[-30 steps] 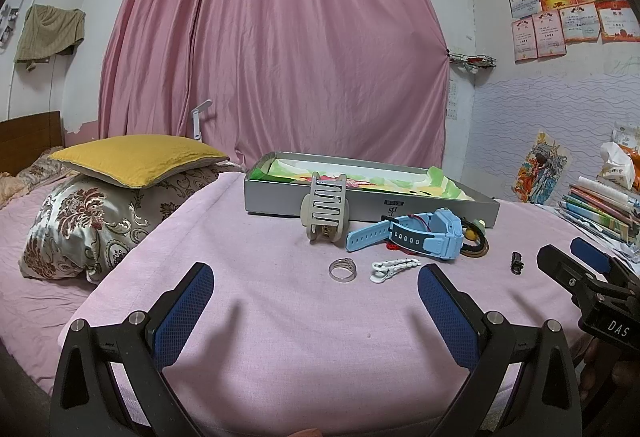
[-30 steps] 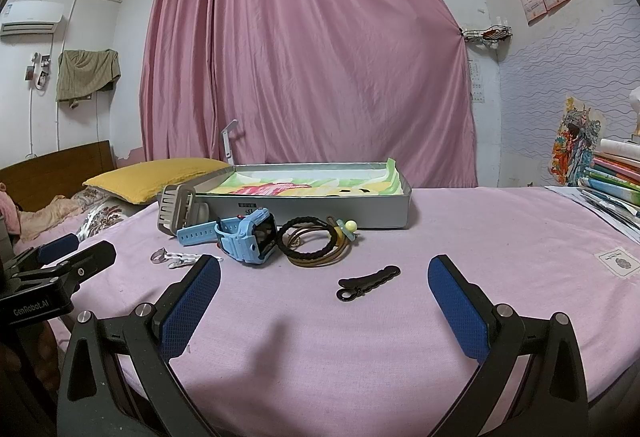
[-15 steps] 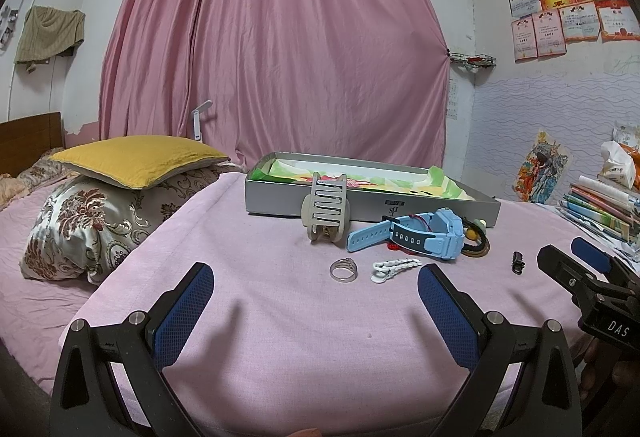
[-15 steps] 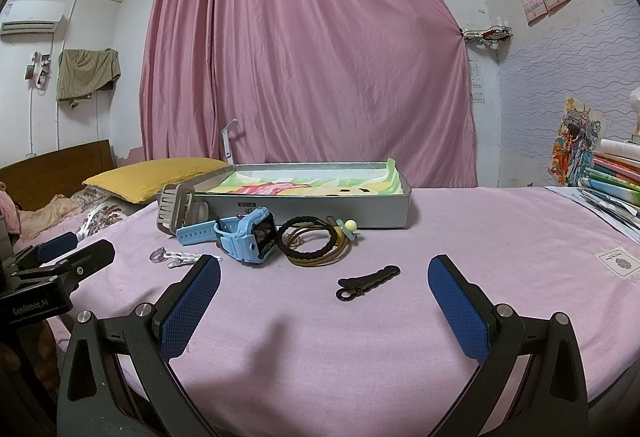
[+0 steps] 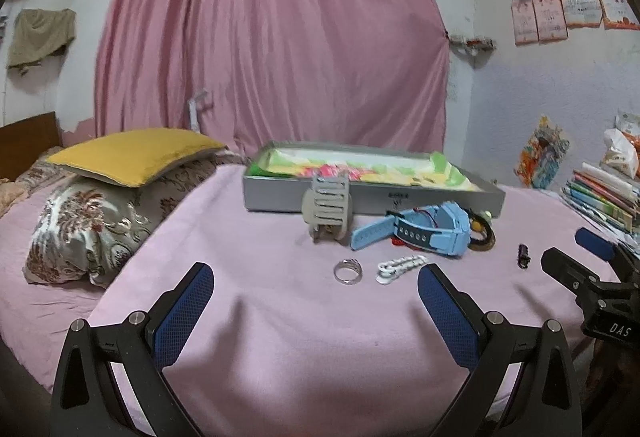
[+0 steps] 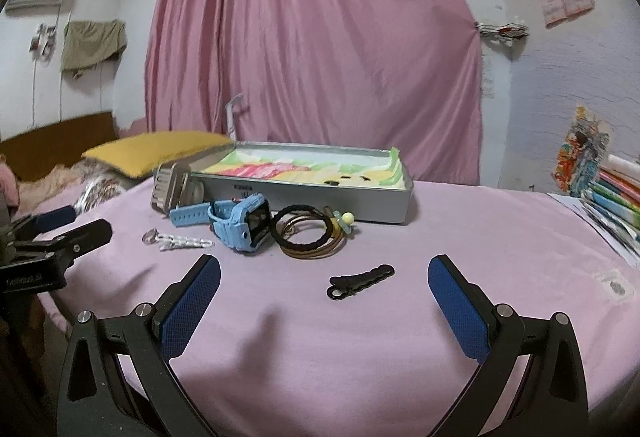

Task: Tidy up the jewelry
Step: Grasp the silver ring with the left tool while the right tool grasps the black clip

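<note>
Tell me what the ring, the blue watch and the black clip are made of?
The ring looks like shiny silver metal: it glints with bright highlights. The blue watch seems matte plastic or rubber: its strap is smooth, with punched holes, and the screen is dark and glossy. The black clip is probably plastic, judging by its dull, even black; painted metal can't be ruled out.

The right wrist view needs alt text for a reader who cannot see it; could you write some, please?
The open right gripper hovers over a pink cloth, aimed at a black clip. Beyond lie hair ties, a blue watch and a grey tray.
</note>
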Demonstrator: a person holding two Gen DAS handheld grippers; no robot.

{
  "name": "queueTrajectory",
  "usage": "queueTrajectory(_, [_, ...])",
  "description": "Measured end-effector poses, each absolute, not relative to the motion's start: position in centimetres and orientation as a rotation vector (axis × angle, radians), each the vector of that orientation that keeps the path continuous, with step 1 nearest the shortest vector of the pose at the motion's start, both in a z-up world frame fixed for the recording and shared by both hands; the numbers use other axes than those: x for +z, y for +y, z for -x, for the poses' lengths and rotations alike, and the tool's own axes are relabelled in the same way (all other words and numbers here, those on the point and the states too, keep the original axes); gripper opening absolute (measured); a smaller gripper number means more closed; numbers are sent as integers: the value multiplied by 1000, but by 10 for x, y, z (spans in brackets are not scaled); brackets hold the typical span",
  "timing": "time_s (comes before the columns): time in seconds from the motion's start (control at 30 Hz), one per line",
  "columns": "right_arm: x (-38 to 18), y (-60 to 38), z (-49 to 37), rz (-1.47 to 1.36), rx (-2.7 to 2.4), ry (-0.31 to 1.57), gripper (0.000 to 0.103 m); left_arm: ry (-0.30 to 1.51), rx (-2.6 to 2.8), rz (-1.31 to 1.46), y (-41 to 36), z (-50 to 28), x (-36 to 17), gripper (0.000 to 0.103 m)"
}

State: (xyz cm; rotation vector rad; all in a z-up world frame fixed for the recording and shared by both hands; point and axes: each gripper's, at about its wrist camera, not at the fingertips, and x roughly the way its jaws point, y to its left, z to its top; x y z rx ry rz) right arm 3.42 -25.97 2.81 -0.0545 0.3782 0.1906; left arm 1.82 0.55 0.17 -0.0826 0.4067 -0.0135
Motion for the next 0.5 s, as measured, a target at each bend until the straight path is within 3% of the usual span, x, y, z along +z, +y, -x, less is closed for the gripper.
queueTrajectory(0.23, [34, -257, -51, 58, 190, 447, 101, 553, -67, 115, 10, -46, -1, 102])
queueTrajectory(0.4, [30, -257, -64, 33, 151, 511, 85, 594, -93, 137, 10, -58, 0, 98])
queueTrajectory(0.5, [24, -257, -73, 13, 118, 557, 76, 618, -104, 133, 7, -63, -2, 88])
